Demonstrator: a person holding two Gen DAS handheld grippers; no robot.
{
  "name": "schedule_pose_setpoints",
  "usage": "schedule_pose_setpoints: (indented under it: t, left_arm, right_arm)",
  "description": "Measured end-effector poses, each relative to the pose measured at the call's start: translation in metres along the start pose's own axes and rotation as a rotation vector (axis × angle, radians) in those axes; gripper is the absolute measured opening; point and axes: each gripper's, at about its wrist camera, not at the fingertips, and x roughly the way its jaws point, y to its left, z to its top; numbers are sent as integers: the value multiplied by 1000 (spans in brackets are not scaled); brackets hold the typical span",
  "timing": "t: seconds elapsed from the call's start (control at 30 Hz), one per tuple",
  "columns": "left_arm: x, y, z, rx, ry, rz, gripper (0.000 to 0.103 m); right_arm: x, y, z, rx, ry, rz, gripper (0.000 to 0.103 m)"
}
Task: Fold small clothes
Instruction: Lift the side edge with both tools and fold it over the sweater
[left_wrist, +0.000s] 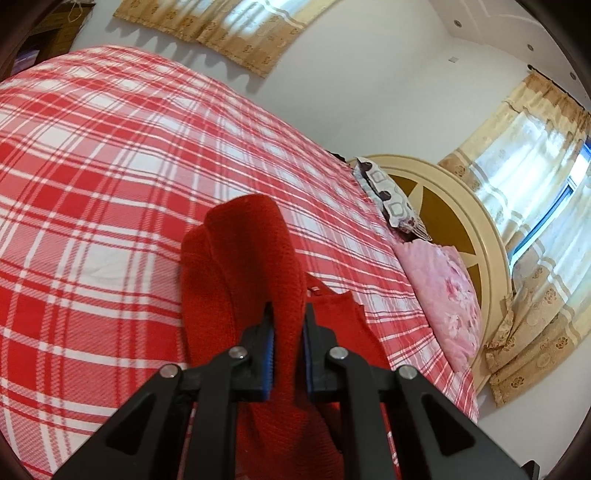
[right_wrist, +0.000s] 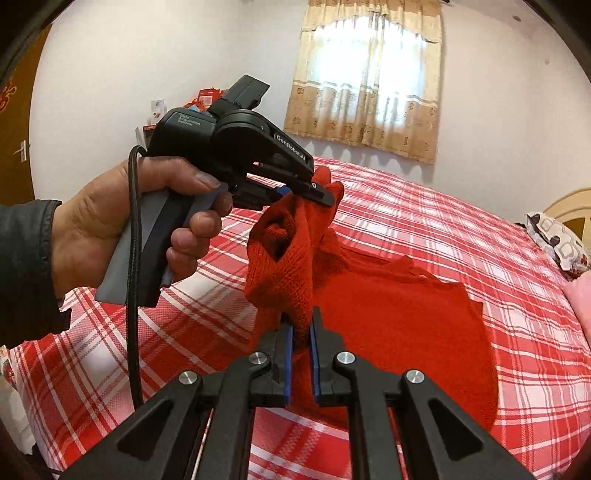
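Note:
A small red knitted garment lies partly on the red and white checked bed cover. My right gripper is shut on a bunched fold of it, raised off the cover. In the right wrist view a hand holds my left gripper, which is shut on another raised part of the same garment higher up. From the left wrist, the left gripper pinches a thick fold of the red knit that stands up in front of it.
The checked bed cover spreads wide to the left. A pink floral pillow and a patterned pillow lie against the cream headboard. Curtained windows are on the walls. A black cable hangs from the left gripper's handle.

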Motion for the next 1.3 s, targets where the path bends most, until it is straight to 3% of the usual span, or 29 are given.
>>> schedule_pose_setpoints:
  t: [0.37,1.03,1.3]
  left_arm:
    - [24,-40,1,51,13,-28,12]
    - [85,-101,-10,155,116,-60,12]
    - [118,-119,-24,234,172,-8,12]
  right_arm:
    - [-14,-33,-9,74,12,-18,7]
    - [-26,-116,-43,284,76,1,7]
    - [-14,-144,-67,416,140,48,7]
